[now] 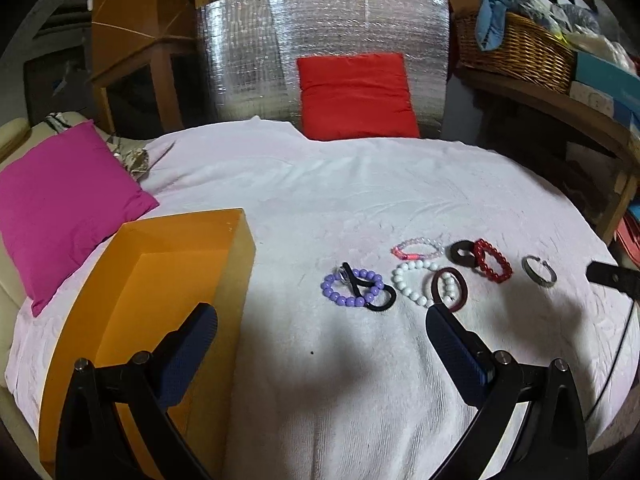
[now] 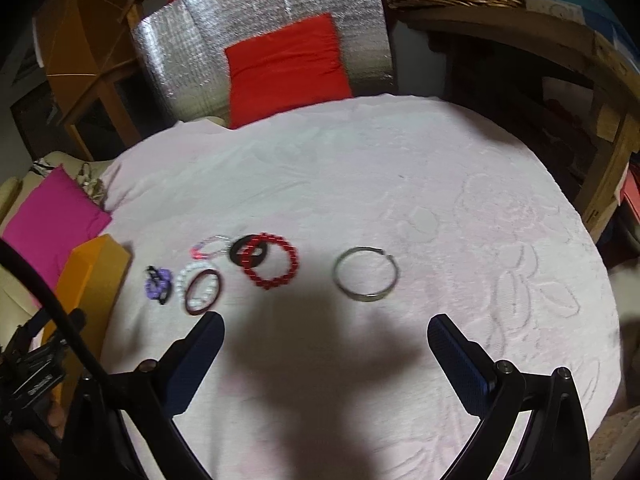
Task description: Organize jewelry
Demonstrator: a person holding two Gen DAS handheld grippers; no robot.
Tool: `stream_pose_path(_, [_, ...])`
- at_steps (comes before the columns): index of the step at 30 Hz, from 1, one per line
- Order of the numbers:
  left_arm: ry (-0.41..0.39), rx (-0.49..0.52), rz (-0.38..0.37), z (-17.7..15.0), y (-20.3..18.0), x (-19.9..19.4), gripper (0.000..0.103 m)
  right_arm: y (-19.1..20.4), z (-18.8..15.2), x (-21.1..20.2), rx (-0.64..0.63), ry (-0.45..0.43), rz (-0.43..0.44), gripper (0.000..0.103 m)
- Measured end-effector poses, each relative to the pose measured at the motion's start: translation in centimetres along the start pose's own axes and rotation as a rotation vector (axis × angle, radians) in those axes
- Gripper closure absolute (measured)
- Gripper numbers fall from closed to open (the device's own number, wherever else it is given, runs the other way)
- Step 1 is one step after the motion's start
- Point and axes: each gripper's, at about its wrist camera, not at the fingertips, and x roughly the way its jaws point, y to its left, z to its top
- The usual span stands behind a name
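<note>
**Jewelry untouched on cloth, box empty as far as visible**

Grippers first, nearest the cameras. Left gripper [image 1: 322, 324]: fingers spread wide, nothing between them, poised above bare cloth on the near side of the orange box [image 1: 160, 304] and just short of the jewelry cluster. Right gripper [image 2: 324, 334]: fingers likewise spread wide, holding nothing, hovering short of the silver bangle [image 2: 366, 274].

Box: open-topped, lying at the left edge of the white cloth [image 1: 360, 200]. Visible interior bare; near corner hidden behind the left finger, so contents there not confirmed.

Jewelry, all to the right of the box and all on the cloth:
- Purple bead bracelet [image 1: 352, 286], closest to the box, with a black hair tie [image 1: 378, 300] lying across it.
- White bead bracelet [image 1: 420, 280] further right, overlapped by a dark maroon band [image 1: 450, 288].
- Pink translucent bracelet [image 1: 418, 248] just beyond the white one.
- Black ring [image 1: 462, 252] touching the red bead bracelet [image 1: 492, 262].
- Silver bangle furthest from the box, set apart from the rest.

Beyond the cloth: pink cushion [image 1: 64, 208] behind the box, red cushion [image 1: 356, 96] against a silver foil panel [image 1: 320, 40], wicker basket [image 1: 516, 48] far right.

Assessment: task judged at its start. No piece lifted, none seen in the box. All eight pieces left to move, assuming the box is the intended container. Overlapping pairs likely to lift together unless separated.
</note>
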Motion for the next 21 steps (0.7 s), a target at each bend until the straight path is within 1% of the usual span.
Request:
stream_pose_path(2, [-0.002,0.012,-0.005,0.0,-0.2,0.0,0.0,-0.7,0.2,0.7,0.001,0.019,-0.021,0.002])
stream_pose_path(5, [-0.002,0.017,-0.016,0.0,-0.4,0.1,0.0,-1.4,0.3,2.0,0.014,0.051,-0.029,0.004])
stream_pose_path(9, [0.026,0.027,-0.038,0.0,-1.3,1.0,0.0,-1.8,0.7,4.1,0.029,0.097,-0.042,0.009])
stream_pose_path(11, [0.036,0.052,-0.05,0.0,-2.3,1.6,0.0,-1.8,0.8,4.9,0.038,0.111,-0.054,0.01])
stream_pose_path(13, [0.054,0.089,-0.059,0.1,-3.6,2.7,0.0,-2.0,1.0,5.6,0.051,0.123,-0.071,0.013])
stream_pose_path(16, [0.09,0.11,-0.078,0.3,-5.2,4.6,0.0,-2.3,1.4,6.8,0.055,0.136,-0.089,0.013])
stream_pose_path(18, [0.111,0.117,-0.093,0.5,-6.2,5.8,0.0,-2.6,1.4,7.9,0.066,0.167,-0.091,0.017])
stream_pose_path(20, [0.116,0.126,-0.11,0.8,-7.3,6.7,0.0,-2.5,1.2,8.6,0.069,0.194,-0.083,0.018])
stream_pose_path(21, [0.115,0.134,-0.12,0.9,-7.9,7.2,0.0,-2.3,1.1,8.8,0.06,0.193,-0.091,0.018])
